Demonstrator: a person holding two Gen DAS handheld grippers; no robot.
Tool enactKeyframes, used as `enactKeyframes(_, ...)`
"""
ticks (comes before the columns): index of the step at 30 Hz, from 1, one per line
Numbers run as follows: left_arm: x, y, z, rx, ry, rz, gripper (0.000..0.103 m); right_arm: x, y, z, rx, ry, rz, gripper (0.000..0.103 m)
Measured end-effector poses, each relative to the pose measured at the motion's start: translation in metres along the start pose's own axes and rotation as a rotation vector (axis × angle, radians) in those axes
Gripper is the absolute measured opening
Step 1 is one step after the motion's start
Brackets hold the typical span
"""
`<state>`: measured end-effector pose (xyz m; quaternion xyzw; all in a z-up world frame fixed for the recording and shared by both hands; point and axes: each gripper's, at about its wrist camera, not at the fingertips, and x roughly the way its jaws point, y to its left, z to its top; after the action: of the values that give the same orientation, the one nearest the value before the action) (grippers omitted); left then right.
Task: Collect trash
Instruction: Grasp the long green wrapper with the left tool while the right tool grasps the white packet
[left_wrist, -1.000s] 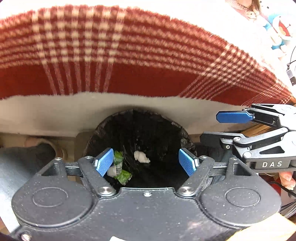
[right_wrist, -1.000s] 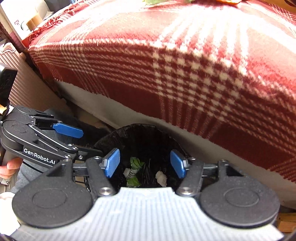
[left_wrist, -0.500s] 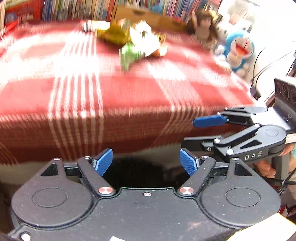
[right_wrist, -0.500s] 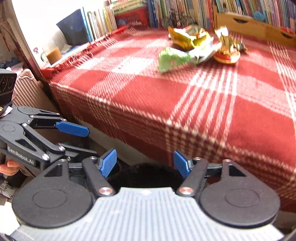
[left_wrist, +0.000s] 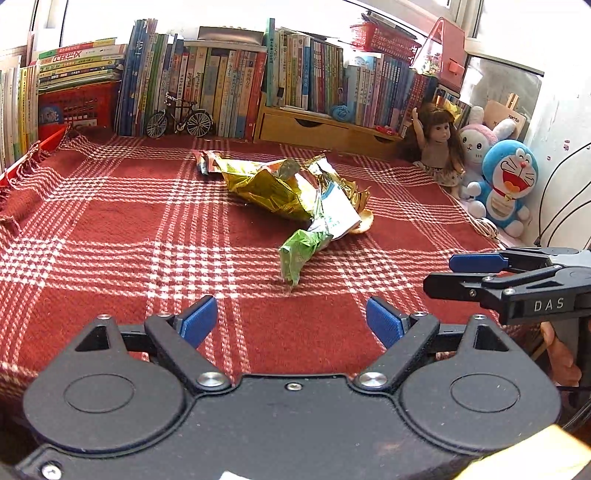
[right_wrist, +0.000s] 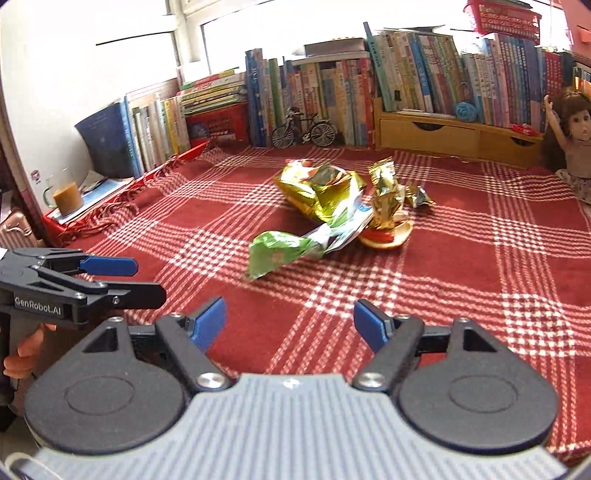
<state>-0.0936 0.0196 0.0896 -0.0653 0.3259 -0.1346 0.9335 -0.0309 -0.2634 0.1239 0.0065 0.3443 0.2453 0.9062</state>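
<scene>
A heap of crumpled wrappers lies mid-table on the red plaid cloth: a gold foil bag (left_wrist: 269, 188) (right_wrist: 317, 192), a green wrapper (left_wrist: 303, 251) (right_wrist: 277, 251) nearest me, a white-and-green packet (left_wrist: 336, 214) and a small orange dish (right_wrist: 388, 236). My left gripper (left_wrist: 291, 323) is open and holds nothing, just short of the green wrapper. My right gripper (right_wrist: 290, 321) is open too, over the cloth's near edge. Each gripper shows from the side in the other's view: the right gripper (left_wrist: 476, 271), the left gripper (right_wrist: 122, 278). The bin is out of view.
Books (left_wrist: 207, 81) line the back wall with a toy bicycle (left_wrist: 179, 120) and wooden drawers (left_wrist: 321, 129). A doll (left_wrist: 439, 144) and plush toys (left_wrist: 506, 184) sit at the right edge. A glass of brown drink (right_wrist: 66, 195) stands at the left.
Both grippers rose from over the black bin below the table edge and now face the tabletop and the wrappers. Both stayed open.
</scene>
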Motion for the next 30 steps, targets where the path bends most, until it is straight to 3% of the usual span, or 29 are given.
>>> enactKeyframes(4,0.028,-0.003,0.013,-0.009,0.002,-0.005,0.086,0.011,-0.017,0.014,0.044,-0.018,-0.044,0.083)
enactKeyframes(9,0.064,-0.008,0.036,-0.042,0.001,-0.022,0.079,0.027,-0.033,0.028,0.112,-0.007,-0.076,0.055)
enactKeyframes(12,0.089,-0.008,0.048,-0.084,0.000,-0.043,0.074,0.040,-0.041,0.036,0.146,0.006,-0.072,0.049)
enactKeyframes(20,0.152,-0.020,0.059,-0.098,0.052,-0.026,0.058,0.070,-0.053,0.047,0.200,0.042,-0.085,0.042)
enactKeyframes(30,0.189,-0.021,0.061,-0.124,0.071,-0.035,0.031,0.097,-0.069,0.056,0.256,0.059,-0.077,0.042)
